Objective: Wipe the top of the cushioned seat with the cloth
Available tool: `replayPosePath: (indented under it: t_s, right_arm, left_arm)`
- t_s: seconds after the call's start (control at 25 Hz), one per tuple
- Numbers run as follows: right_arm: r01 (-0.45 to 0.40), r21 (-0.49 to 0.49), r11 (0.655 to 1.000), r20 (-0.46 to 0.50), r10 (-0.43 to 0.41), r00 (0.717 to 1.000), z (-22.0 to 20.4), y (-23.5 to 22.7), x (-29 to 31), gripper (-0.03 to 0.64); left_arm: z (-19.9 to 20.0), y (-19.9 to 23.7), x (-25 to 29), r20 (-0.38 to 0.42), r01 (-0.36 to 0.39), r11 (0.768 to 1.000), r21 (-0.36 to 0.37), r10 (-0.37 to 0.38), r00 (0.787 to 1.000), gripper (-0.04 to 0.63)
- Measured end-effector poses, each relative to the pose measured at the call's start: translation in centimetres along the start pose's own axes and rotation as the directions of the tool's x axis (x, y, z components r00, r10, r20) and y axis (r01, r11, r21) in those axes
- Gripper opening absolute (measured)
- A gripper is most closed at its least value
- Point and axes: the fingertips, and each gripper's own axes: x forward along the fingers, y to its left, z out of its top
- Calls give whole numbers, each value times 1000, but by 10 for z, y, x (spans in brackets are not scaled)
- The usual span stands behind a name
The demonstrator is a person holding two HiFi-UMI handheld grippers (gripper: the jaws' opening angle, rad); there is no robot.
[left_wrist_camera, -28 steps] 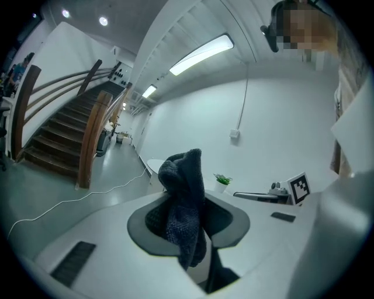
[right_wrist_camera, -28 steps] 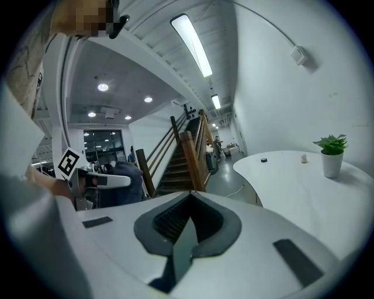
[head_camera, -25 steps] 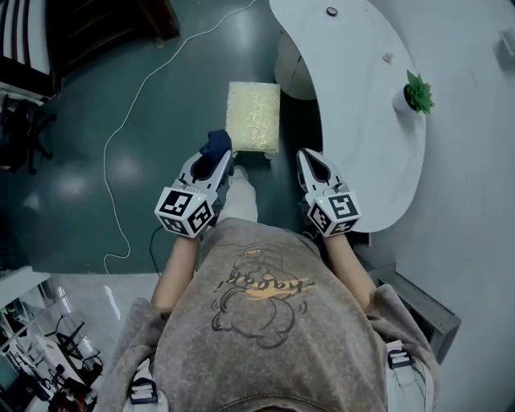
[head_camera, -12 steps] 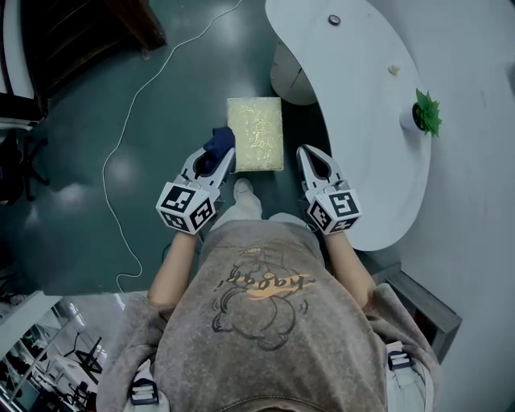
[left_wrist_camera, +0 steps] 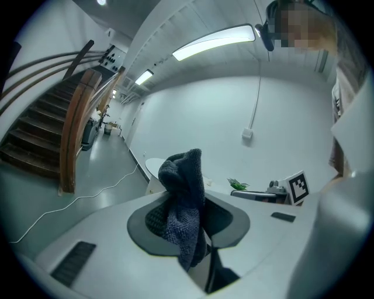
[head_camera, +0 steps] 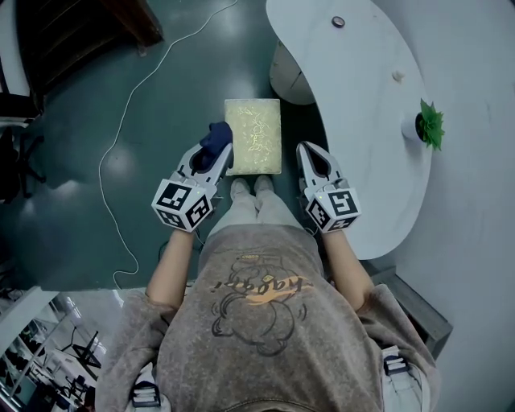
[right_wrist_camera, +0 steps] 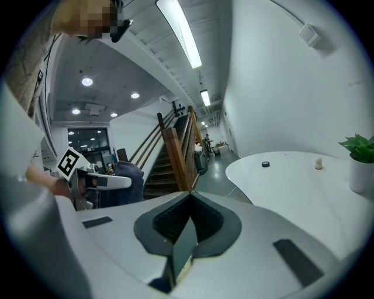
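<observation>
A pale yellow cushioned seat point(head_camera: 253, 135) stands on the dark green floor just ahead of my feet. My left gripper point(head_camera: 211, 156) hovers beside the seat's left edge, shut on a dark blue cloth point(head_camera: 216, 138). In the left gripper view the cloth point(left_wrist_camera: 182, 206) hangs bunched between the jaws of the left gripper point(left_wrist_camera: 193, 225). At the seat's right side my right gripper point(head_camera: 313, 163) is held level with the left one; its jaws are shut with nothing between them, as the right gripper point(right_wrist_camera: 187, 225) shows in its own view.
A curved white table point(head_camera: 362, 105) lies to the right, with a small potted plant point(head_camera: 430, 124) and a small dark disc point(head_camera: 338, 22) on it. A white cable point(head_camera: 133, 121) snakes over the floor at left. A wooden staircase point(left_wrist_camera: 64, 122) rises at far left.
The view has shifted forward and the seat now lies closer to my feet. Both grippers kept their hold and spacing, ending on either side of the seat.
</observation>
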Motion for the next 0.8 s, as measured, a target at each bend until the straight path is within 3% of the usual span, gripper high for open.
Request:
replayPosePath:
  t_s: [0.36, 0.8]
  right_arm:
    - [-20, 25, 999, -2, 20, 1000, -10, -28, 26, -2]
    - [-34, 41, 999, -30, 35, 999, -67, -59, 82, -2]
  left_arm:
    - [-8, 9, 29, -15, -29, 1000, 3, 29, 999, 98]
    - [-60, 62, 83, -59, -27, 1000, 4, 27, 998, 98]
